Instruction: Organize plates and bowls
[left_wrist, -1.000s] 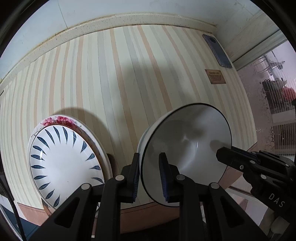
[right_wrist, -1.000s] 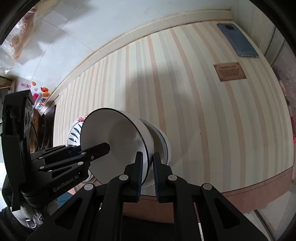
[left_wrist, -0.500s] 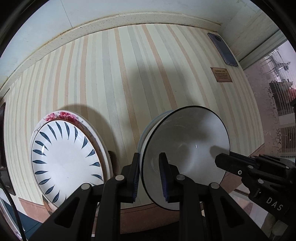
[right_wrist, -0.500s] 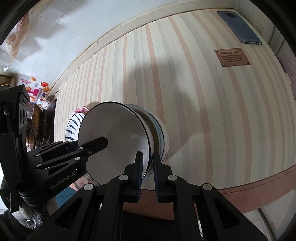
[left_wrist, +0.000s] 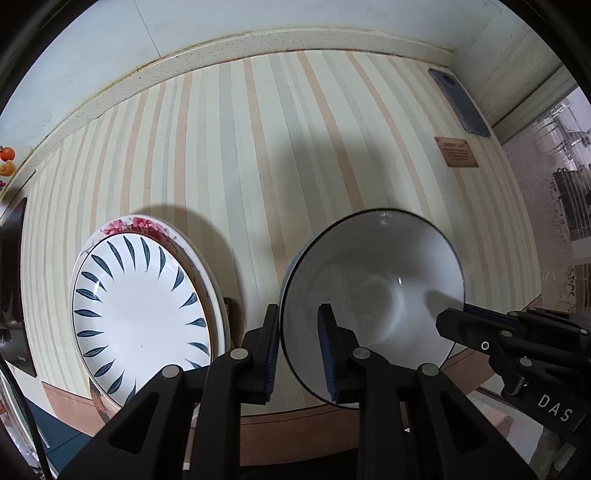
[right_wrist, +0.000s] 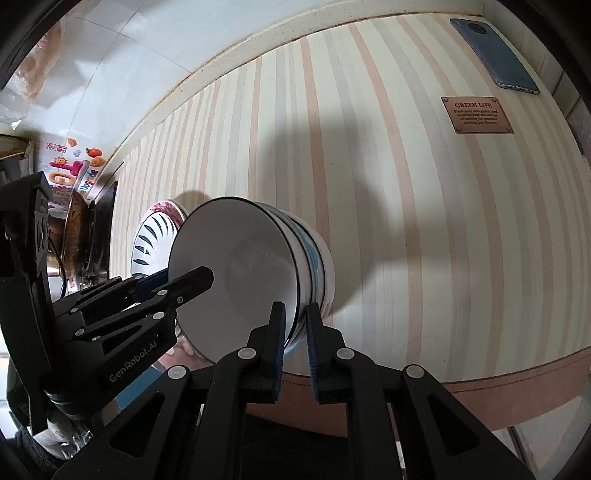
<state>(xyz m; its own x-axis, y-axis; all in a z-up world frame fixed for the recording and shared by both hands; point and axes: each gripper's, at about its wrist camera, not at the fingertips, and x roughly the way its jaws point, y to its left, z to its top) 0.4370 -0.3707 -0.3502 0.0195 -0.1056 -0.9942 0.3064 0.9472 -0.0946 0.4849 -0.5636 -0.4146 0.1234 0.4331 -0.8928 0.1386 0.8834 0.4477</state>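
Compared with a second ago, both views are showing slightly more of the far wall and of the striped bench (left_wrist: 229, 155), and the bowl is sitting a little further right in the left wrist view; the grips themselves are looking unchanged. The left claw (left_wrist: 298, 347) is pinching the rim of the white bowl (left_wrist: 373, 295), one pad outside the wall and one inside, at the lower left of the bowl's circle. The right claw (right_wrist: 295, 332) is clamping the opposite rim of the same bowl (right_wrist: 236, 273), seen at lower centre of its own view. Both are standing narrow, closed on that thin edge.

That bowl is sitting on top of a short stack of bowls (right_wrist: 314, 266) near the bench's front edge, lower centre of the right wrist view. Whether it is resting fully in the one beneath or is slightly lifted, I cannot tell. Just beside it, at lower left in the left wrist view, a blue-leaf plate (left_wrist: 140, 310) is lying on a floral plate (left_wrist: 136, 223).

The bowl is looking like glazed ceramic: stiff, fairly heavy for its size, slick under the pads and liable to chip or shatter if dropped. Its rim is the only thin part a claw can span, so holding it at two opposite points is probably the soundest choice, keeping it level. A phone (right_wrist: 495, 59) and a brown label (right_wrist: 476, 114) are lying well apart, toward the upper right.
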